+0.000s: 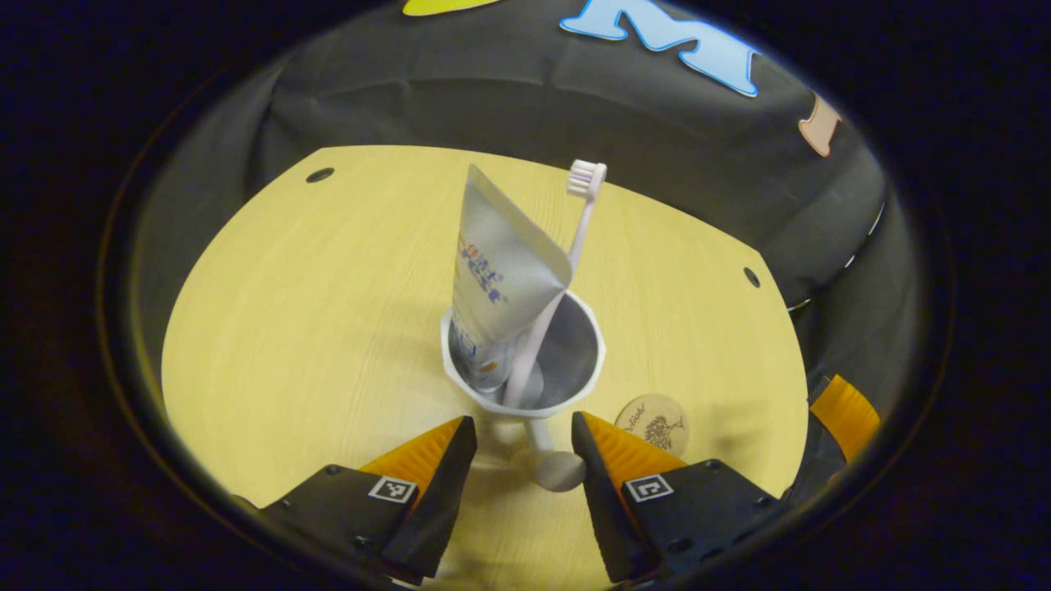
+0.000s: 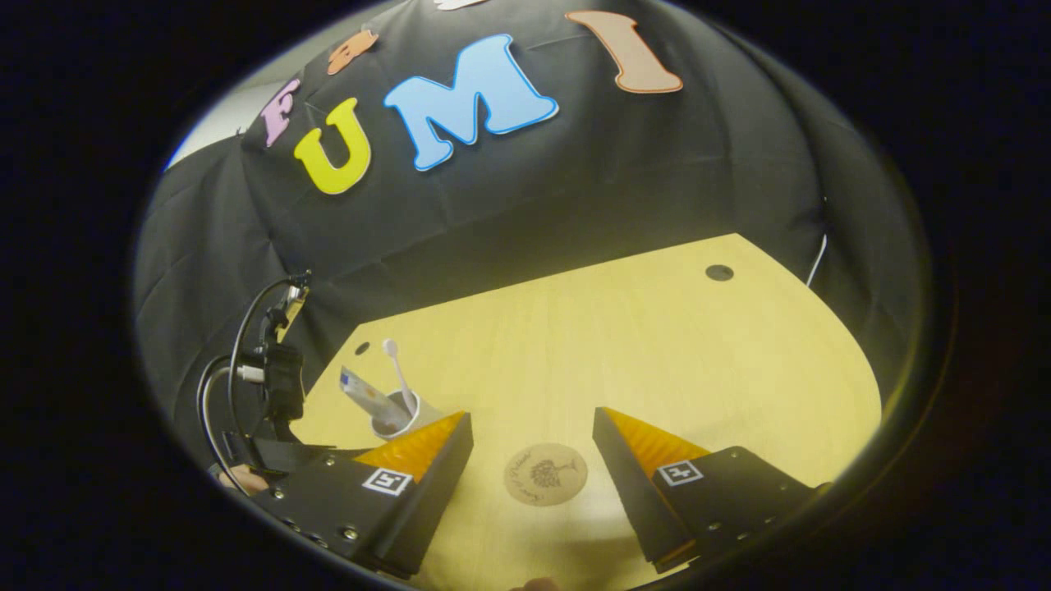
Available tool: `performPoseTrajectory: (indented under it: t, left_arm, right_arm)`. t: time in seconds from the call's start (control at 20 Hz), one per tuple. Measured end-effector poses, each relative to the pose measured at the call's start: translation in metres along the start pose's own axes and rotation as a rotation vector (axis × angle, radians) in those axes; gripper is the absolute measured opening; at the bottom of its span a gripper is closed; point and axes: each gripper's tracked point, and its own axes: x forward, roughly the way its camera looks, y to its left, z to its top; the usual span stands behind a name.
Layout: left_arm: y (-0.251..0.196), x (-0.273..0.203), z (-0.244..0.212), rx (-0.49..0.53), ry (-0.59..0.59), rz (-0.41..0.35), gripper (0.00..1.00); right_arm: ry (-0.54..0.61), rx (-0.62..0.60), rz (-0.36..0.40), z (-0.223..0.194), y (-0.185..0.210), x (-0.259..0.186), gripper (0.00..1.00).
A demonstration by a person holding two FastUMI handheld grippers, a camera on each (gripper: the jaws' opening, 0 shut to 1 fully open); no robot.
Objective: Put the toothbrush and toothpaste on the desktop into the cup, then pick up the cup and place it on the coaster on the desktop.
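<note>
Toothpaste and toothbrush stand in the cup; we hold both jaws wide, coaster between the right ones.

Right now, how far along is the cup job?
Done: toothpaste and toothbrush both stand in the cup. In hand: nothing gripped; the left tongs sit open, straddling the cup's handle, while the right tongs hang open above the coaster. Left: close on the cup, lift it and set it on the coaster, which lies bare beside the cup.
</note>
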Motion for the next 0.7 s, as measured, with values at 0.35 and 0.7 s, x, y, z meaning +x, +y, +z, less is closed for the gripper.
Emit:
performPoseTrajectory:
  t: [0.35, 0.7]
  left_arm:
    - [0.007, 0.017, -0.007, -0.005, 0.046, 0.065, 0.64]
    - [0.014, 0.021, -0.013, 0.054, 0.092, 0.131, 0.39]
  right_arm:
    - [0.007, 0.023, -0.013, 0.001, -0.010, -0.001, 0.93]
    - [0.025, 0.035, -0.016, -0.004, -0.014, 0.000, 0.93]
